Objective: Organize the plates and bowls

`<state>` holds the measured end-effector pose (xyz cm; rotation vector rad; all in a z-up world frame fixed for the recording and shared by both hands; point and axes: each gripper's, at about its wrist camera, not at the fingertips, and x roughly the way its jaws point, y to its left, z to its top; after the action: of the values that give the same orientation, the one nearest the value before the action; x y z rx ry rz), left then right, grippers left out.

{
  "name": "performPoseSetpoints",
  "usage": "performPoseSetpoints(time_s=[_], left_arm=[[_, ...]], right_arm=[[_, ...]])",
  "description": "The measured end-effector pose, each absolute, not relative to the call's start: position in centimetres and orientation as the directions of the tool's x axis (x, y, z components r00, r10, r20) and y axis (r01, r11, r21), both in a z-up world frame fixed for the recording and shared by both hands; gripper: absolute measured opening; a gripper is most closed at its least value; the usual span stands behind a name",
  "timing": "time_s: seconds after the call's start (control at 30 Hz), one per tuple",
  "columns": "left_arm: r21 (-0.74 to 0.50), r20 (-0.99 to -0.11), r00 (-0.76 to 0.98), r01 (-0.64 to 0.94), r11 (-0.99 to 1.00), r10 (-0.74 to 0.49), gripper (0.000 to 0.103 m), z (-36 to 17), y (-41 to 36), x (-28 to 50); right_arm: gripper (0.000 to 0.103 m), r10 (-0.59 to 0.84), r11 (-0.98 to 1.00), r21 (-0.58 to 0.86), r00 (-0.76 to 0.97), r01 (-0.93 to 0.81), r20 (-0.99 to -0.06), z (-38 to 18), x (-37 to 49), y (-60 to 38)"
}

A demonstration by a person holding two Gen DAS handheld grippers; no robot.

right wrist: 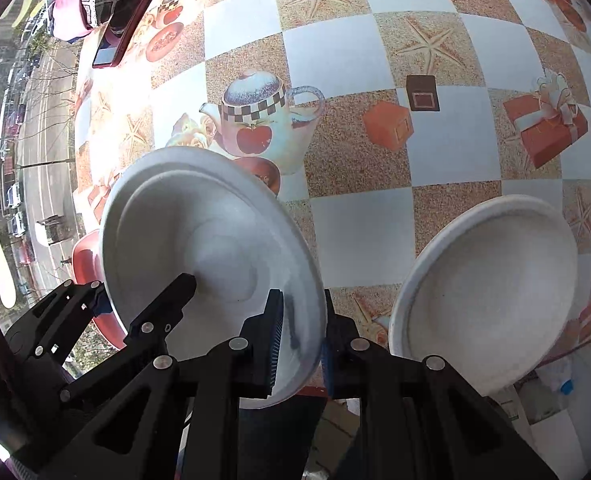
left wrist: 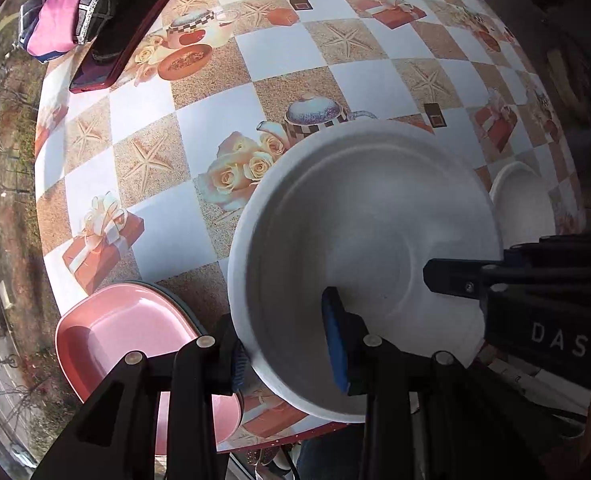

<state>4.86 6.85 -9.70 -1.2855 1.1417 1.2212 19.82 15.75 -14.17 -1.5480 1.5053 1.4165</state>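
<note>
Both the left gripper (left wrist: pixel 291 344) and right gripper (right wrist: pixel 301 340) clamp one white bowl (left wrist: pixel 359 232) aloft near the table's (left wrist: pixel 199 224) front edge; the second white bowl (right wrist: pixel 491 292) and pink plate (left wrist: pixel 127 332) remain unstacked.

Both wrist views look steeply down, close – sharing (seemingly) one white plate (left wrist: pixel 359 216)

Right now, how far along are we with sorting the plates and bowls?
Early. Done: nothing looks stacked yet. In hand: the white plate is pinched at opposite rim edges by the left hand-held gripper and the right hand-held gripper. Left: the white bowl and pink plate sit apart on the table.
</note>
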Motion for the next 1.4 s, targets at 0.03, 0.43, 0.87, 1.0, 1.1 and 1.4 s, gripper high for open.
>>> performPoseSetpoints(time_s=[0.03,0.43,0.87,1.0,1.1,1.4], left_arm=[[-0.049,-0.999,0.049,-0.997,-0.065,0.004,0.035,-9.2,6.9,4.9],[-0.043,-0.996,0.053,-0.992,0.12,0.078,0.035,-6.3,9.9,13.2],[-0.047,-0.993,0.079,-0.943,0.33,0.084,0.035,-5.7,11.1,20.8],[-0.05,-0.994,0.083,-0.933,0.357,0.077,0.035,-5.8,11.4,22.1],[-0.051,-0.994,0.083,-0.926,0.375,0.071,0.035,-5.8,11.4,22.9],[-0.054,-0.994,0.086,-0.915,0.399,0.062,0.035,-5.9,11.6,24.2]], right_arm=[[0.019,-0.349,-0.224,0.274,-0.185,-0.935,-0.919,-13.7,20.0,15.8],[0.019,-0.294,-0.15,0.266,-0.214,-0.952,-0.932,-10.3,26.4,15.0],[0.019,-0.215,0.015,0.231,-0.228,-0.973,-0.949,-8.2,34.3,13.9],[0.019,-0.2,0.043,0.228,-0.232,-0.973,-0.952,-7.7,35.8,13.8],[0.019,-0.198,0.059,0.224,-0.231,-0.973,-0.953,-7.8,36.4,13.7],[0.019,-0.202,0.079,0.222,-0.234,-0.972,-0.951,-8.2,37.4,13.6]])
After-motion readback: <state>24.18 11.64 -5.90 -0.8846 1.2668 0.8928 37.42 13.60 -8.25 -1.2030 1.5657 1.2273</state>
